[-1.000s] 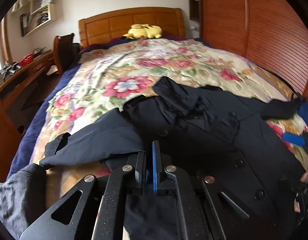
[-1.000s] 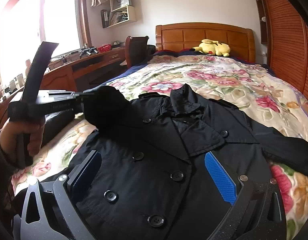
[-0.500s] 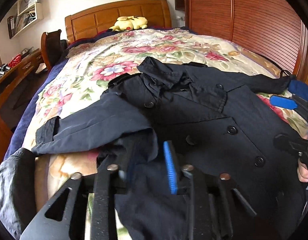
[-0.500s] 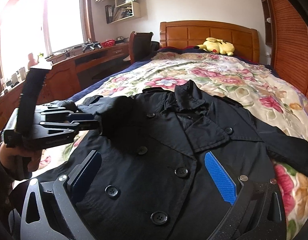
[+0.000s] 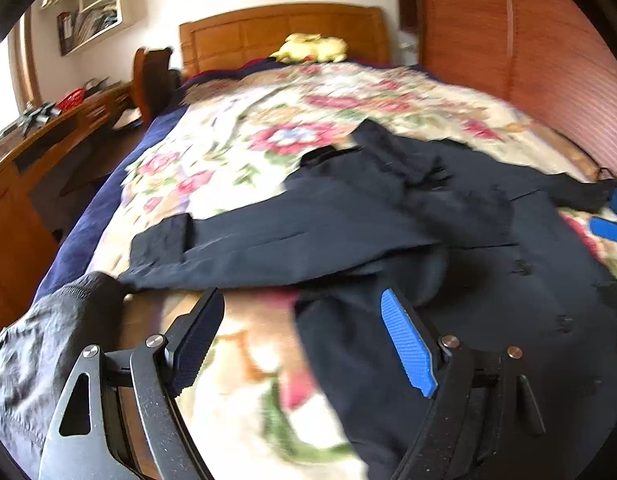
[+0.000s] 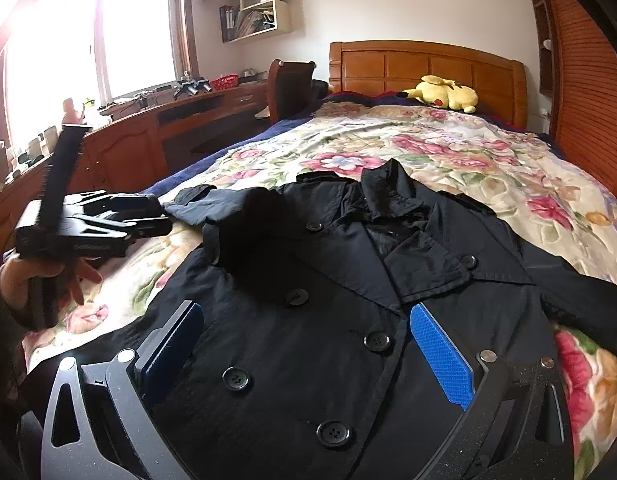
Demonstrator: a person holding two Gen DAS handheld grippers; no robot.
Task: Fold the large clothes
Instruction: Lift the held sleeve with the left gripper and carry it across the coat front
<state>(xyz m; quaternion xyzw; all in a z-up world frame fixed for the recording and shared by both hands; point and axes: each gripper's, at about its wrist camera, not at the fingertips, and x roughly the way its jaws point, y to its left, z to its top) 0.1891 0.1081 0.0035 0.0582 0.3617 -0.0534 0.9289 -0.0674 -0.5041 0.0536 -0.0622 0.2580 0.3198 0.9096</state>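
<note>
A black double-breasted coat lies face up on the flowered bedspread, collar toward the headboard. Its left sleeve lies spread out to the left on the bed; it also shows in the right wrist view. My left gripper is open and empty, just short of the sleeve and the coat's left edge; it shows in the right wrist view held by a hand. My right gripper is open and empty, low over the coat's buttoned front. Its blue pads show at the right edge of the left wrist view.
A yellow plush toy lies by the wooden headboard. A chair and a long wooden desk run along the bed's left side. A slatted wooden wardrobe stands on the right. Grey cloth hangs at the bed's near left corner.
My left gripper was shut on the sleeve, has opened and let it go, and has drawn back to the left. The sleeve now lies flat. My right gripper stayed open over the coat.
</note>
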